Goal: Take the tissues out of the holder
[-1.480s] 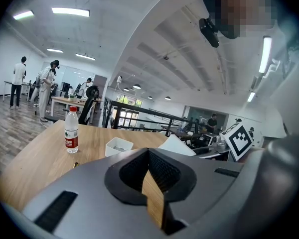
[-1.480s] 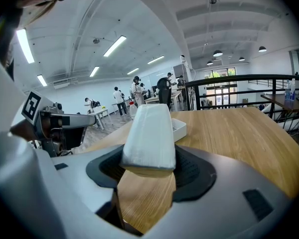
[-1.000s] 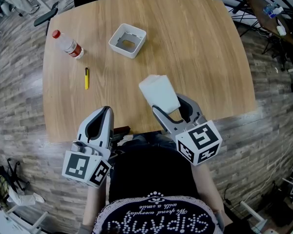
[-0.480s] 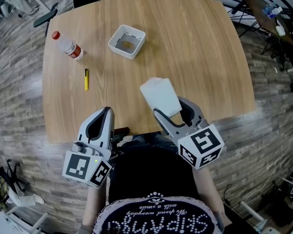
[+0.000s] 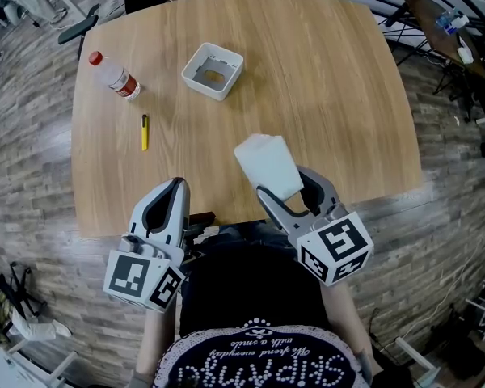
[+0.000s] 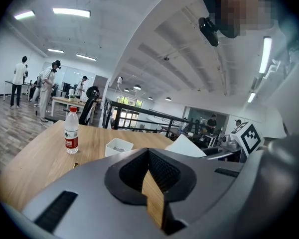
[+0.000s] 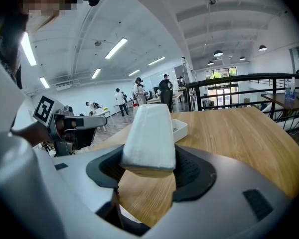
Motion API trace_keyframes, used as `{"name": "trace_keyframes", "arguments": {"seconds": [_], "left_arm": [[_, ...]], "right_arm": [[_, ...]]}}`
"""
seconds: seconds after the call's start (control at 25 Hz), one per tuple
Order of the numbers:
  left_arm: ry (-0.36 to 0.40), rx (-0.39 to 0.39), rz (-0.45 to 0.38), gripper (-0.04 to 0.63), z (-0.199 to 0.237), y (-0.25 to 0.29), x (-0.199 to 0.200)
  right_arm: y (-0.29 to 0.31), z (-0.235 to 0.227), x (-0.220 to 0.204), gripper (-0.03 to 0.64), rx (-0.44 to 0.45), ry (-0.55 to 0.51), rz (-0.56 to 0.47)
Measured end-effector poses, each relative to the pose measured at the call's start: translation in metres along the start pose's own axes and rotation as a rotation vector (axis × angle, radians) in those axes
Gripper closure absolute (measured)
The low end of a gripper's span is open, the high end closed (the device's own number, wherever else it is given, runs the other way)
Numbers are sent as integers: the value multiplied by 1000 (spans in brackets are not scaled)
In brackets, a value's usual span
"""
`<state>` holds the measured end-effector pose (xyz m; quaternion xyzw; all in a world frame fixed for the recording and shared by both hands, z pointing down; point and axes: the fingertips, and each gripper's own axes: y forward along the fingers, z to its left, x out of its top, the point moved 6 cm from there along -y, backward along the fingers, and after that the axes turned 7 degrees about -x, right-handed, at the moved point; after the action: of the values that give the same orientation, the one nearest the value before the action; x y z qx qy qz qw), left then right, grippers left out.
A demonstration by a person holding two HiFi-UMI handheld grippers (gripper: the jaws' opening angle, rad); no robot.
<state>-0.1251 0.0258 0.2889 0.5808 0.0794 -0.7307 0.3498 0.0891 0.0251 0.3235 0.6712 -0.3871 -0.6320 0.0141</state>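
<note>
Wooden table (image 5: 339, 95) carries holder.
Right hand-held gripper (image 5: 280, 181): jaws pinching white tissue pack (image 5: 265, 162) over near table edge.
Left hand-held gripper (image 5: 175, 186): jaws pressed together, empty.
White square holder (image 5: 230, 75): upright on far side, well apart from tissue pack.

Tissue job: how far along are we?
Done: the holder looks empty. In hand: the tissues are clamped in the right hand-held gripper near the table's front edge; the left hand-held gripper is shut and idle. Left: probably just setting the stack down and releasing.
</note>
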Motion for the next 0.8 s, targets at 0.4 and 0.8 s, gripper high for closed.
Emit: {"name": "trace_keyframes", "arguments": {"seconds": [0.4,0.8], "left_arm": [[0,9,-6,589,1,-2,-1],[-2,5,-5,589,-1,1,-1]], "right_arm": [[-8,5,-6,344,20,-14,19],[-20,5,-8,344,27,3,18]]}}
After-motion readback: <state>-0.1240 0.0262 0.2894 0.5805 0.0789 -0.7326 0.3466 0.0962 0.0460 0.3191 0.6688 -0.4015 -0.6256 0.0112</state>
